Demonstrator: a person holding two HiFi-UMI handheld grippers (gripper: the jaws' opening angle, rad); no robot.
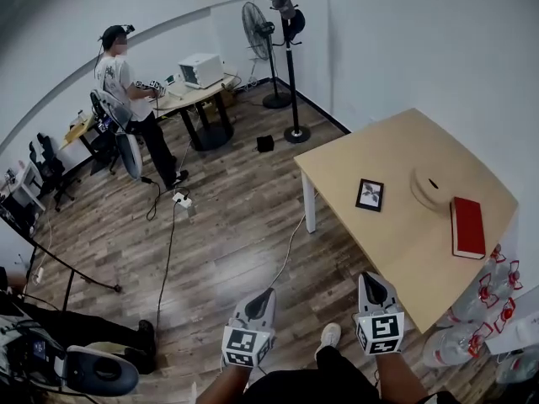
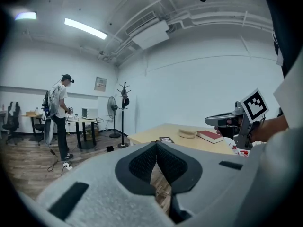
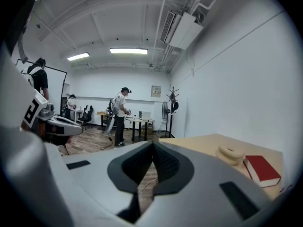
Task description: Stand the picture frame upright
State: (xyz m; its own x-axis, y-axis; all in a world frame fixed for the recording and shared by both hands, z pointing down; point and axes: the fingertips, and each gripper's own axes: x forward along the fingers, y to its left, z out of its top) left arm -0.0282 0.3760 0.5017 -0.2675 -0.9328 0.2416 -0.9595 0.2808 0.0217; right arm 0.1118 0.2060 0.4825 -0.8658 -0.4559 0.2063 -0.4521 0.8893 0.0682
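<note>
On the counter, toward its left corner: picture frame, dark-rimmed, lying flat with the picture side up. Whether it has a back stand I cannot tell; that side is hidden.

Neighbours on the same counter: round pale wooden dish, near the frame on its right; red book, just beyond the dish. Both stand apart from the frame, so the space around it looks free for tipping.

My left hand-held gripper: jaws together, nothing between them, over the wooden floor and well short of the counter.

My right hand-held gripper: jaws together too, empty, close to the counter's front edge but not over it.

Handling note, step in hand, approach: I judge the task not yet begun. One pair of jaws should part before it reaches the frame. A flat frame gives little to pinch, so I would come in low at one rim edge, lift that edge, and keep the other hand-held gripper beside the opposite edge to stop it sliding toward the dish.
</note>
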